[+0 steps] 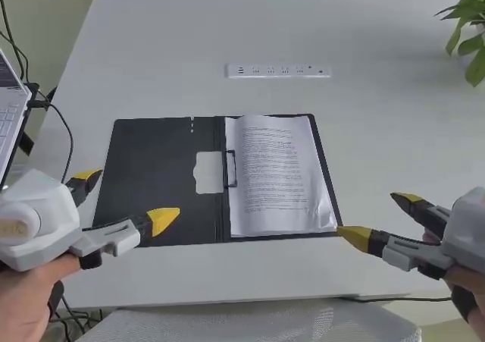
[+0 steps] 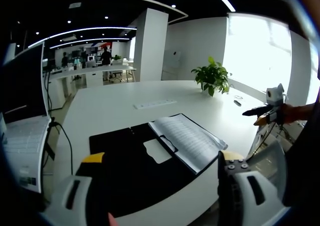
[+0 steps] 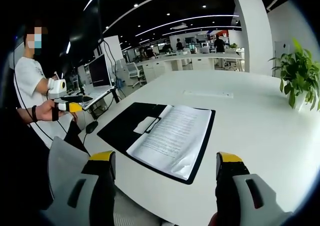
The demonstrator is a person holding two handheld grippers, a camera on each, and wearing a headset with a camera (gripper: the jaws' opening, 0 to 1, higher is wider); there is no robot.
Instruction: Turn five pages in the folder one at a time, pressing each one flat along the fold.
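Head view, folder: the black folder (image 1: pixel 159 175) lies open on the white table (image 1: pixel 364 130); the pages (image 1: pixel 276 175) sit in one stack on its right half, held by the clip (image 1: pixel 229 169); the left inside cover is bare but for a pale patch
Head view, tools: the left gripper (image 1: pixel 125 198) hangs at the folder's near left edge and the right gripper (image 1: pixel 381 217) is by the stack's near right corner; both have jaws spread and hold nothing
Left gripper view: its jaws stand apart over the table edge, with the folder ahead of them
Right gripper view: its jaws gape and carry nothing, with the near page corner between and beyond them; whether they touch it cannot be told
Done: no sheet lies on the left half, so by my reading none of the five is turned
Left: all five turns, each with its press along the fold
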